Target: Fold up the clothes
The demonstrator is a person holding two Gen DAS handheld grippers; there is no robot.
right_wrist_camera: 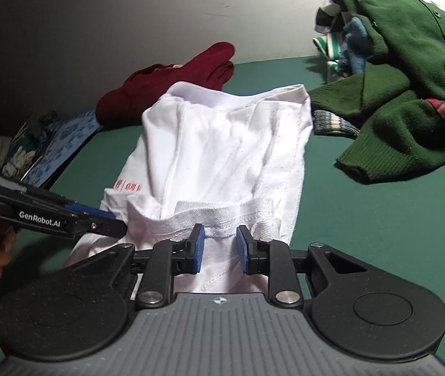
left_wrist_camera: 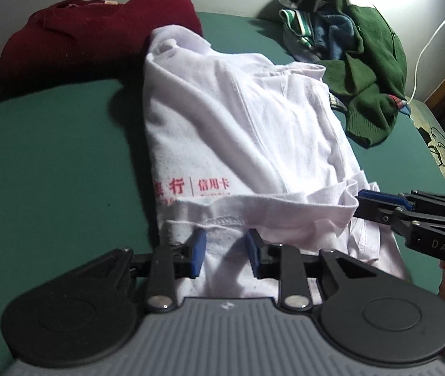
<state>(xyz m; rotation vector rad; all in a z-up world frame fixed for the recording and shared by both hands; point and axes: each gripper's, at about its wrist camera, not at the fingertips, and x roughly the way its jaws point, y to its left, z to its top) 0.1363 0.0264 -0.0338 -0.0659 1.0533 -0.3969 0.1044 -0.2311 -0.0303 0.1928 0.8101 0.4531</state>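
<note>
A white cotton shirt with red printing (left_wrist_camera: 241,131) is lying partly folded mid-frame on the green surface (left_wrist_camera: 59,163). Both the left hand-held gripper (left_wrist_camera: 226,252) and right hand-held gripper (right_wrist_camera: 220,247) are hovering part-open astride its near hem (nothing pinched). A heaped green cardigan (left_wrist_camera: 369,72), upper right, is awaiting folding.

green table (left_wrist_camera: 50,163), white shirt (left_wrist_camera: 238,125), maroon sweater (left_wrist_camera: 97,37), green cardigan (left_wrist_camera: 376,72)

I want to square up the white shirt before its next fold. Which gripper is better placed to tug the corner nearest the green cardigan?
Right, probably. The right gripper sits at the white shirt's hem on the side toward the green cardigan; the left gripper is at the printed side.
</note>
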